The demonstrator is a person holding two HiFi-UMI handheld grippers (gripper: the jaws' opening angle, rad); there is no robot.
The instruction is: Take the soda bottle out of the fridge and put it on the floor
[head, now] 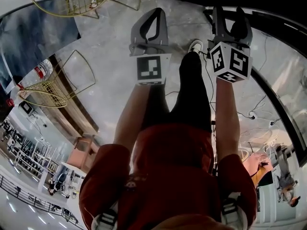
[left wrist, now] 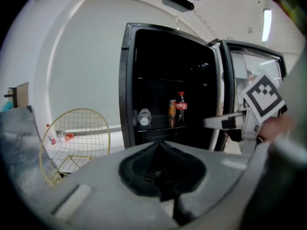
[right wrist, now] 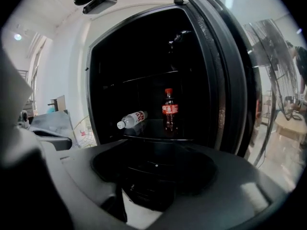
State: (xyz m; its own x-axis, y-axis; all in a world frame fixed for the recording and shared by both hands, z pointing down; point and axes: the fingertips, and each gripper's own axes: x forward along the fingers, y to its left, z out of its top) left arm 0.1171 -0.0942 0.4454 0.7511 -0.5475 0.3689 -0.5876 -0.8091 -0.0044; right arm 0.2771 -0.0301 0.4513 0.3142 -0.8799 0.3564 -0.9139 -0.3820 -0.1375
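We record the fridge with its door open, soda bottle upright on a shelf inside, water bottle lying beside it; right gripper released, empty, outside the fridge; left gripper clenched on nothing.

I wear a rust-red shirt with short sleeves, black trousers and, at 12 o'clock from the leg, a white shoe. My left hand-held gripper is light grey and my right hand-held gripper is dark. Both carry white cubes with black square markers.
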